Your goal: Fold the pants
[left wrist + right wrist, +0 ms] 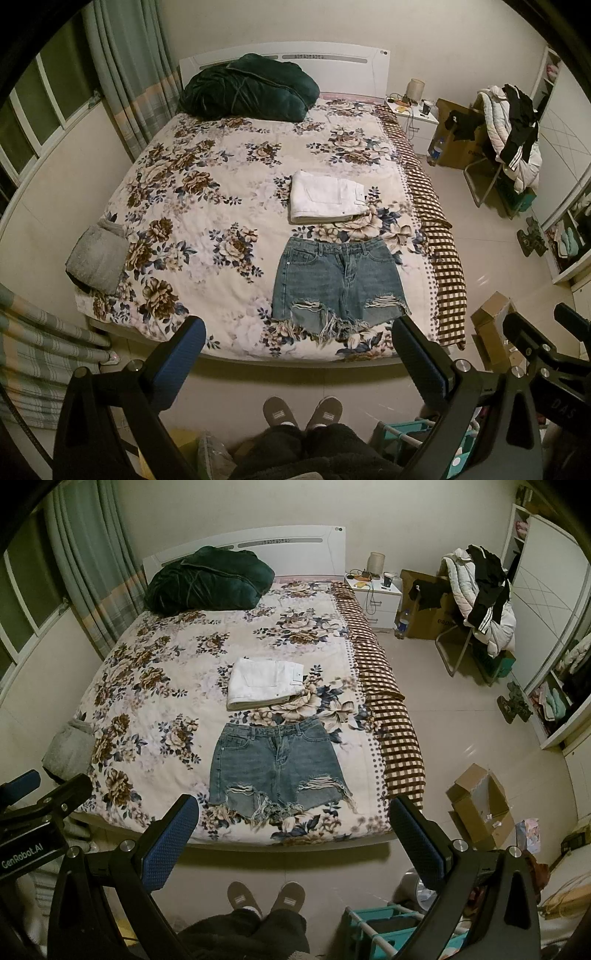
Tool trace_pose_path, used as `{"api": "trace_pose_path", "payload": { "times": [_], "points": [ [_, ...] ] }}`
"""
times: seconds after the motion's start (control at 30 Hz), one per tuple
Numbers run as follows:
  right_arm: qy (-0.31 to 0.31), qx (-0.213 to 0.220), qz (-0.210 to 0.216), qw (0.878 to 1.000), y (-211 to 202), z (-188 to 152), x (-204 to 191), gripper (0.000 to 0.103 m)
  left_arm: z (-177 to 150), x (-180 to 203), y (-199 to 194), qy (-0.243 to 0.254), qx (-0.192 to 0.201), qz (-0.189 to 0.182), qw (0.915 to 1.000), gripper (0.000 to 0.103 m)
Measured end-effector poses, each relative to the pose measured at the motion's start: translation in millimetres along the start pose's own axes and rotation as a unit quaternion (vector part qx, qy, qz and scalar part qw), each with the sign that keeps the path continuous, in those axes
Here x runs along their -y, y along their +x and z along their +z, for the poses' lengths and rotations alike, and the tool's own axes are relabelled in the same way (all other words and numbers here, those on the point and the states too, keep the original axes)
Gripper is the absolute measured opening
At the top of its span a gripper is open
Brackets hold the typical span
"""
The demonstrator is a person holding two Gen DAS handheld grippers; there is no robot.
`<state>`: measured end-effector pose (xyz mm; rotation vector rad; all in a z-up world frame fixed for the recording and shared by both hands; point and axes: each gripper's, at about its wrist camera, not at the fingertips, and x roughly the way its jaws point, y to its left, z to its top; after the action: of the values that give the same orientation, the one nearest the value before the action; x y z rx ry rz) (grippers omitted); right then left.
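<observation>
Blue denim shorts [338,282] with frayed hems lie flat and unfolded near the foot of the floral bedspread [207,199], waistband away from me. They also show in the right wrist view [277,766]. Folded white pants [327,197] lie just beyond them, also in the right wrist view [264,683]. My left gripper [299,350] is open and empty, held above the bed's front edge, short of the shorts. My right gripper [293,829] is open and empty in the same stance, beside the left one.
A dark green blanket [249,88] is heaped at the headboard. A grey folded cloth [96,260] sits at the bed's left edge. A white nightstand [415,118], a clothes-laden chair [509,136], cardboard boxes [480,806] and a teal rack [388,930] stand on the floor at right.
</observation>
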<state>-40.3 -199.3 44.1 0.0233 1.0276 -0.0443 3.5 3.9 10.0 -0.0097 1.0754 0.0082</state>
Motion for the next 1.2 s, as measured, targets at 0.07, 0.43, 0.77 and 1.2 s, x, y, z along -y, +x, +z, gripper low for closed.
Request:
{"api": "trace_pose_path", "payload": {
  "times": [0.07, 0.43, 0.77, 1.2],
  "points": [
    [0.000, 0.000, 0.000, 1.000, 0, 0, 0, 0.103, 0, 0, 0, 0.001, 0.000, 0.000, 1.0000, 0.103],
    [0.001, 0.001, 0.001, 1.000, 0, 0, 1, 0.103, -2, 1, 1, 0.001, 0.002, 0.000, 1.0000, 0.103],
    [0.002, -0.002, 0.001, 1.000, -7, -8, -2, 0.103, 11, -1, -5, 0.001, 0.002, 0.000, 1.0000, 0.103],
    [0.021, -0.011, -0.003, 1.000, 16, -1, 4, 0.103, 60, 17, 20, 0.007, 0.032, 0.022, 0.9992, 0.103]
  ]
}}
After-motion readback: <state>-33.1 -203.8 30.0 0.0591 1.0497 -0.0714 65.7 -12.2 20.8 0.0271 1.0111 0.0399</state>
